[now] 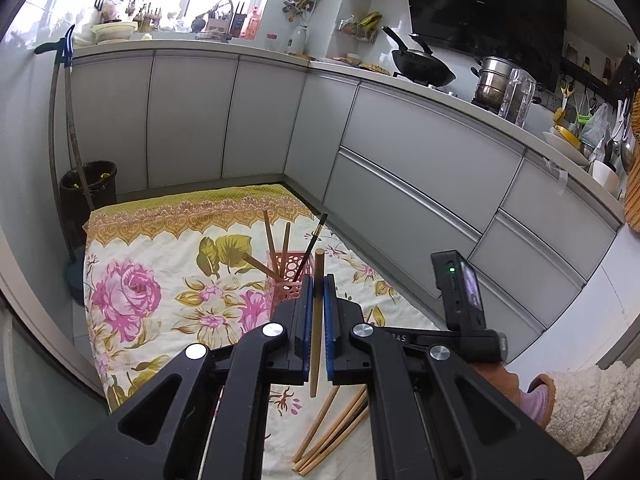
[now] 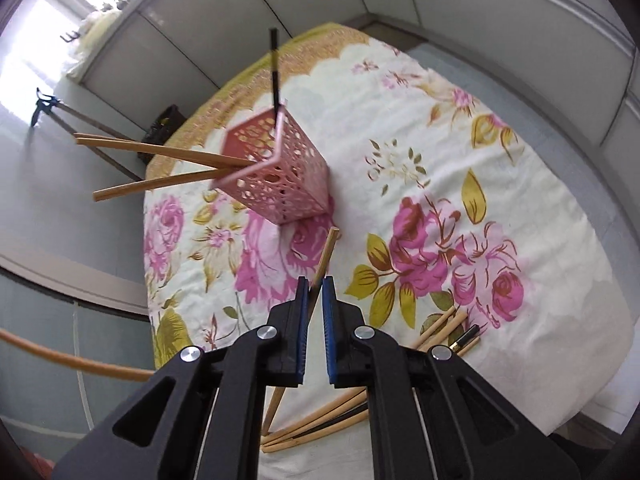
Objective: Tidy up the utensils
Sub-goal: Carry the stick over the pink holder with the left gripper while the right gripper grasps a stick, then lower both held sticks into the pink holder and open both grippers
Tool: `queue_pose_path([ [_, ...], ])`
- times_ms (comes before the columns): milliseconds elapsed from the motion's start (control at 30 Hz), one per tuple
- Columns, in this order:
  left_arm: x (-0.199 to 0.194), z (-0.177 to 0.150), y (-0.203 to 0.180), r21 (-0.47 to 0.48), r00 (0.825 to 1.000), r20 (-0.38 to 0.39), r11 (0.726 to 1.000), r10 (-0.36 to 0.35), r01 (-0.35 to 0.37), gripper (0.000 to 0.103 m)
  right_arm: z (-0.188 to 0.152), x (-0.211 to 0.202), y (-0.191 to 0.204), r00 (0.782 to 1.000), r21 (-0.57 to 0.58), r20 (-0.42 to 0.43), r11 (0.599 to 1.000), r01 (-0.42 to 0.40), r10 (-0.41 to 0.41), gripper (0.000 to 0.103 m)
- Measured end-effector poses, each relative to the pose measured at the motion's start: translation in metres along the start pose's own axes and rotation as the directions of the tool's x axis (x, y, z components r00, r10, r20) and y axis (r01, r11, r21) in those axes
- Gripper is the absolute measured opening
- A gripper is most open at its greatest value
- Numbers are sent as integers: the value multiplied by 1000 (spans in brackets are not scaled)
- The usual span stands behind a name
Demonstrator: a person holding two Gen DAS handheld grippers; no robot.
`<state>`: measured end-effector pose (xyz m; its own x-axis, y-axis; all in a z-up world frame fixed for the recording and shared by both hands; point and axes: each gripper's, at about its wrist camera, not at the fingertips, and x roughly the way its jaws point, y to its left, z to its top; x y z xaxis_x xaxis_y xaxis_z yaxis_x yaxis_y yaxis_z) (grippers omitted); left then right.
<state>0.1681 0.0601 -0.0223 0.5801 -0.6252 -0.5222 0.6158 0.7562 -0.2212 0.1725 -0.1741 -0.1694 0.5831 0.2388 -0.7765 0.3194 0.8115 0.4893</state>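
Left gripper [image 1: 319, 280] clamped on a light wooden chopstick [image 1: 317, 312], pads tight on both sides. Held stick near upright, long axis along the fingers, round top end poking past the fingertips toward the pink holder [image 1: 289, 280], lower end hanging below the pads over the floral cloth [image 1: 140, 280].

Right gripper [image 2: 316, 282] pinching another wooden chopstick [image 2: 326, 256] w/ jaws nearly closed; stick tilted, far end pointing up-right toward holder base, near end running back under the fingers.

Pink perforated holder [image 2: 280, 176] standing on the cloth, w/ three light wooden chopsticks [image 2: 160, 152] leaning out left and one dark chopstick [image 2: 274, 72] sticking up at the far corner.

Loose pile of chopsticks [image 2: 320, 420] flat on the cloth near the grippers, mostly pointing diagonally, a dark gold-tipped one [image 2: 466, 338] among them.
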Motion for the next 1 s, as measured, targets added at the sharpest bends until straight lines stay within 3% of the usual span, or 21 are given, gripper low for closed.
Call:
queue_pose_path([
  [333, -15, 7, -22, 21, 998, 57, 1000, 6, -8, 4, -14, -83, 20, 979, -123, 190, 991, -49, 72, 5],
  [600, -7, 35, -49, 16, 993, 121, 1000, 16, -18, 4, 8, -146, 17, 950, -153, 296, 986, -60, 103, 5],
  [833, 23, 83, -60, -16, 974, 201, 994, 108, -108, 4, 41, -186, 9, 915, -165, 387, 985, -56, 117, 5],
  [1000, 66, 108, -55, -40, 955, 209, 977, 211, -207, 4, 65, -192, -4, 904, -148, 408, 986, -71, 127, 5],
])
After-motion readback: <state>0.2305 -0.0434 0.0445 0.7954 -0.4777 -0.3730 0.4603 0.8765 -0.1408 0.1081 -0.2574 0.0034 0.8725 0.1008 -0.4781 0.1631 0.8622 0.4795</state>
